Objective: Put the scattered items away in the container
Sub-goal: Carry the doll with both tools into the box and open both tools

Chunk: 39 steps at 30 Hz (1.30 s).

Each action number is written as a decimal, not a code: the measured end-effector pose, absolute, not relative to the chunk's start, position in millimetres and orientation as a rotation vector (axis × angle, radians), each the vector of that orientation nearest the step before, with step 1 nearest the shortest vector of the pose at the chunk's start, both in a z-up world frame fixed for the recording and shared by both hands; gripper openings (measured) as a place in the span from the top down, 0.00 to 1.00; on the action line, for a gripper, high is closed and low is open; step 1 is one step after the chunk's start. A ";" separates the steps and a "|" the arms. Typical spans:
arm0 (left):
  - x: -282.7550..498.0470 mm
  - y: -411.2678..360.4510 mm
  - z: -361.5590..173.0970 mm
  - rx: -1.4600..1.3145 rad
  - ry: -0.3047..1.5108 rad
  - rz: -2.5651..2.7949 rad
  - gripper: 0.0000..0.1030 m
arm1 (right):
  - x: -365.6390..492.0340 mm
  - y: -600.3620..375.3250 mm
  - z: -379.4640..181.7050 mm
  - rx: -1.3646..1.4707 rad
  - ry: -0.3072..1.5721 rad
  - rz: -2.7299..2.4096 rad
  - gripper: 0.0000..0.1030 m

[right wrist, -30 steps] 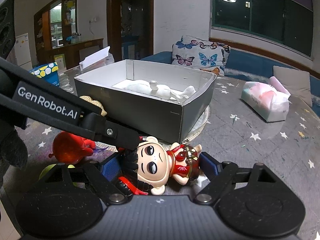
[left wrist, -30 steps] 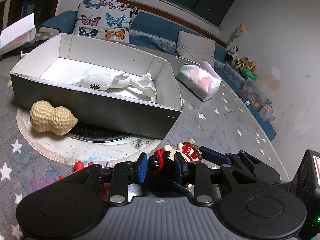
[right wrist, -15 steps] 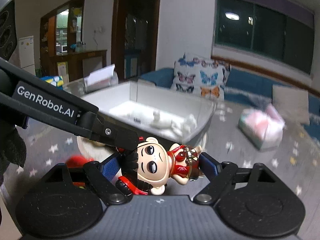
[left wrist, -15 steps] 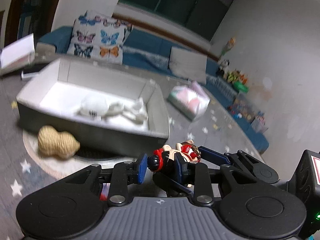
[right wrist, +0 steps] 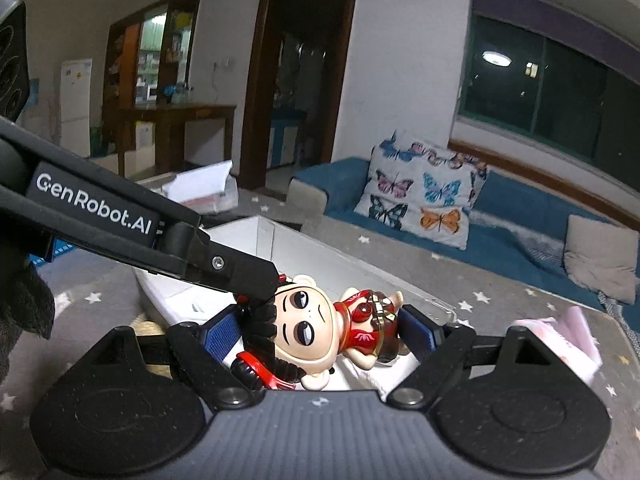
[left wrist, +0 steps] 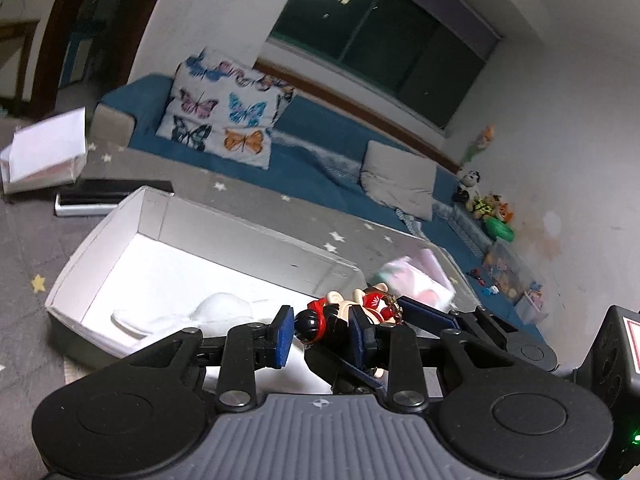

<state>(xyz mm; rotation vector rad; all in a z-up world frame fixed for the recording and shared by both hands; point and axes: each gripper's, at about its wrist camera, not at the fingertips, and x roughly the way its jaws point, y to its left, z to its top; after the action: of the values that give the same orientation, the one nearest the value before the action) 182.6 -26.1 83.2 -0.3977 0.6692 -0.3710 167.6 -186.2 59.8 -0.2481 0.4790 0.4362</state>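
**A:** Starting with the left wrist view, what is the left gripper (left wrist: 322, 334) doing?

**B:** It is pinching the doll (left wrist: 368, 300) by the black hair bun with the red band. The blue pads are standing only a little apart and are pressing on either side of the bun. The doll's red-dressed body is sticking out to the right, past the fingers.

**A:** And where is the doll hanging?

**B:** It is being held in the air, off the starry grey cloth, just in front of the box (left wrist: 240, 232). The box is sitting open with its white inside showing. A white plush toy (left wrist: 224, 308) is lying in it, toward the near wall. A pink and white pack (left wrist: 416, 280) is lying just past the box's right end, though it is looking blurred. A butterfly cushion (left wrist: 224, 120) is leaning on the blue sofa behind.

**A:** Now the right wrist view.

**B:** The right gripper (right wrist: 318, 330) is holding the same doll lengthwise, with its jaws standing wide. One pad is pressing against the hair at the head end and the other against the feet. The doll is lying on its side with its face turned up toward the camera.

**A:** Is the other gripper showing here too?

**B:** Yes, one black finger (right wrist: 240, 276) of it is reaching in from the left and is bearing on the doll's hair. The box's white inside is showing directly beneath and behind the doll, so the doll is hovering over the near part of the box without touching it.
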 end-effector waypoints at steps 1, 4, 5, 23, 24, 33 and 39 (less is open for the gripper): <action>190.4 -24.8 78.8 -0.406 0.683 -0.367 0.69 | 177.0 -185.0 57.0 -0.250 0.499 0.441 0.17; 210.9 -21.7 63.8 -0.430 0.726 -0.363 0.69 | 199.8 -181.6 46.2 -0.256 0.562 0.454 0.17; 216.3 -20.9 58.7 -0.437 0.740 -0.364 0.69 | 205.3 -180.2 42.3 -0.261 0.581 0.457 0.17; 237.7 -27.2 20.8 -0.428 0.829 -0.341 0.69 | 241.2 -166.2 0.7 -0.371 0.749 0.479 0.16; 236.9 -26.9 20.8 -0.428 0.830 -0.340 0.69 | 241.3 -167.2 0.4 -0.368 0.749 0.479 0.16; 228.6 -21.2 26.0 -0.428 0.816 -0.331 0.69 | 237.8 -173.7 4.5 -0.341 0.738 0.480 0.16; 213.3 -16.0 35.5 -0.419 0.790 -0.327 0.69 | 217.0 -180.0 20.7 -0.333 0.663 0.470 0.16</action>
<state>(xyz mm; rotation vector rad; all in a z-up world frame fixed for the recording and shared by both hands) 213.3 -16.0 35.5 -0.4190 0.7901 -0.3268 217.0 -180.0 20.7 -0.3332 0.6634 0.4699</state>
